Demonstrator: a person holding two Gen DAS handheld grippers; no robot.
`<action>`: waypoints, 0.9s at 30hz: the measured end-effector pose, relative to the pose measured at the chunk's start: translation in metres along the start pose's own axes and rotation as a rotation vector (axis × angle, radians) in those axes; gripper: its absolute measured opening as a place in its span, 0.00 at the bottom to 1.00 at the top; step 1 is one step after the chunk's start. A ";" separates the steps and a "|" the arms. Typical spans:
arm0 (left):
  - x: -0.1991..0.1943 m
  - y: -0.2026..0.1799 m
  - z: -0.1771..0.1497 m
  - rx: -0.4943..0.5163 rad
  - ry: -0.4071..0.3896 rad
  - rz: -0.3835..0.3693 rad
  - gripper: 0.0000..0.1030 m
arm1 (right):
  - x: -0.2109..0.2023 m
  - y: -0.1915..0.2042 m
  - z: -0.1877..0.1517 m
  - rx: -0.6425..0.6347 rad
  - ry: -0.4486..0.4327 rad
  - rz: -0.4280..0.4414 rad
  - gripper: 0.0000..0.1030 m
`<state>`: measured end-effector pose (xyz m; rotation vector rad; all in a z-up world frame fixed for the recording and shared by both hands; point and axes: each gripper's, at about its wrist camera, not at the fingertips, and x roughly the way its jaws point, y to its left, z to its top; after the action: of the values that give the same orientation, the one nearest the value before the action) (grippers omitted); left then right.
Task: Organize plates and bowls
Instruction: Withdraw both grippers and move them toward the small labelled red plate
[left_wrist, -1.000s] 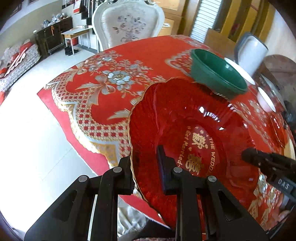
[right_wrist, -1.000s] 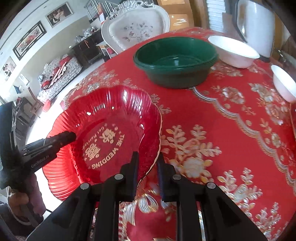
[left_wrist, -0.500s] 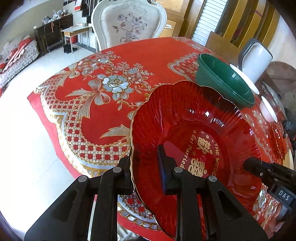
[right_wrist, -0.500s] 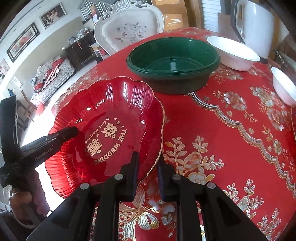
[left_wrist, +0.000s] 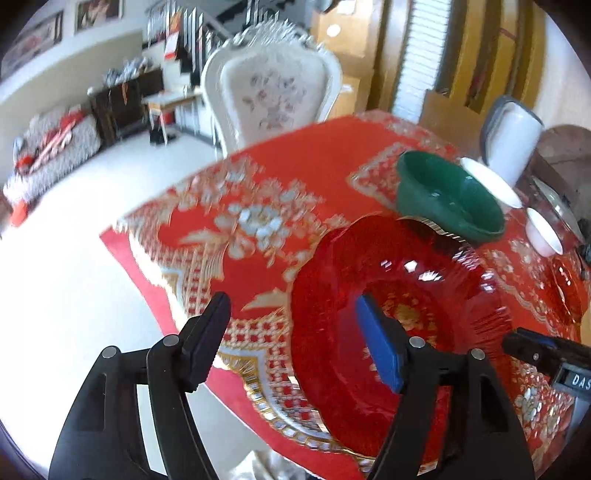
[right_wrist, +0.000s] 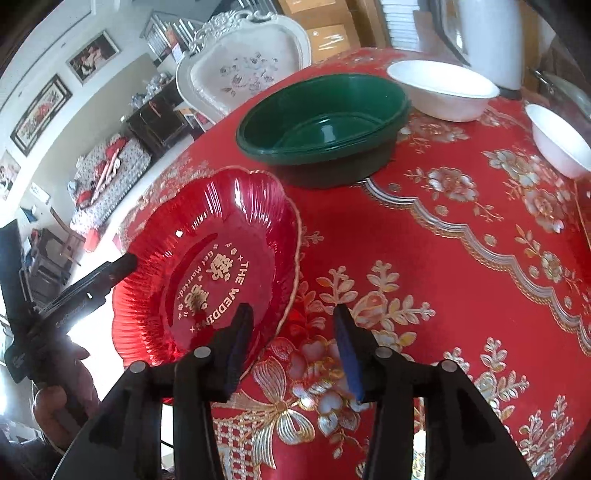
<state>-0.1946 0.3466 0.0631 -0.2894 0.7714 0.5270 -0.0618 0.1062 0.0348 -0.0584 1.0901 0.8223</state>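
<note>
A red scalloped plate (right_wrist: 207, 258) with gold lettering lies on the red tablecloth near the table's edge; it also shows in the left wrist view (left_wrist: 399, 302). My left gripper (left_wrist: 291, 332) is open, its fingers astride the plate's left rim. My right gripper (right_wrist: 291, 332) is open astride the plate's near right rim. A stack of green bowls (right_wrist: 325, 125) stands just beyond the plate, also in the left wrist view (left_wrist: 447, 199). Two white bowls (right_wrist: 443, 90) (right_wrist: 561, 140) sit behind.
A white jug (left_wrist: 513, 144) stands at the back of the table (right_wrist: 443, 258). Another red plate (left_wrist: 565, 284) lies at the right. A white upholstered chair (left_wrist: 269, 96) stands beyond the table. The table's edge drops to the floor at the left.
Both grippers were shut on the red plate's rim and have opened. The plate now lies on the table, closer to the green bowls.
</note>
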 end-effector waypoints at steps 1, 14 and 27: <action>-0.005 -0.005 0.002 0.012 -0.014 -0.006 0.69 | -0.003 -0.002 0.001 0.007 -0.006 0.003 0.46; -0.033 -0.132 0.010 0.176 -0.067 -0.211 0.69 | -0.063 -0.070 -0.014 0.153 -0.110 -0.081 0.51; -0.016 -0.255 -0.001 0.344 -0.005 -0.344 0.69 | -0.104 -0.151 -0.033 0.311 -0.168 -0.165 0.51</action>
<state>-0.0644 0.1280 0.0886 -0.0964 0.7733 0.0668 -0.0148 -0.0736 0.0509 0.1776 1.0276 0.4941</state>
